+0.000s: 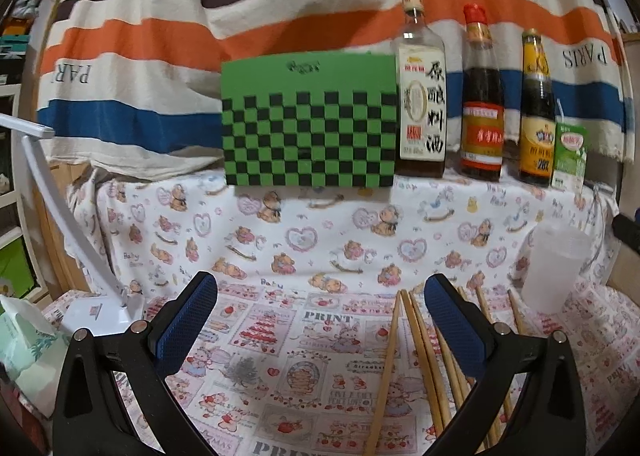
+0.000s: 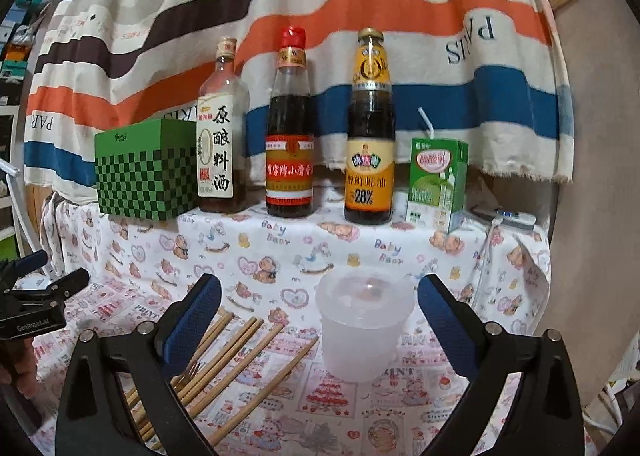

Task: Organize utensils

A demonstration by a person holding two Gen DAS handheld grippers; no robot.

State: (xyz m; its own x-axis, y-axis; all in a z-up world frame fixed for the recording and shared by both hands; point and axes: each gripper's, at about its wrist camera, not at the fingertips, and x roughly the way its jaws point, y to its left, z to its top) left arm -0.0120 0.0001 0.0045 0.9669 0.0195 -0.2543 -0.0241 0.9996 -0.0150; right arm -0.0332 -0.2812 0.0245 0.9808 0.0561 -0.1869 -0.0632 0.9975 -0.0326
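Observation:
Several wooden chopsticks [image 1: 420, 352] lie on the patterned cloth, partly under my left gripper's right finger. A translucent plastic cup [image 1: 554, 268] stands to their right. My left gripper [image 1: 320, 302] hangs open above the cloth, holding nothing. In the right wrist view the chopsticks [image 2: 240, 360] fan out at lower left, with a metal fork [image 2: 190, 370] lying among them. The cup [image 2: 362, 326] stands upright and empty between the fingers of my open right gripper [image 2: 320, 304], a little ahead of them. The left gripper [image 2: 44, 288] shows at the left edge.
At the back stand a green checkered box [image 1: 310, 123], a cooking wine bottle [image 1: 420, 95], two dark sauce bottles [image 1: 482, 103] [image 1: 536, 115] and a green drink carton [image 1: 570, 155]. A white lamp base [image 1: 100, 312] and a tissue pack [image 1: 24, 344] sit left. A striped cloth [image 1: 168, 39] hangs behind.

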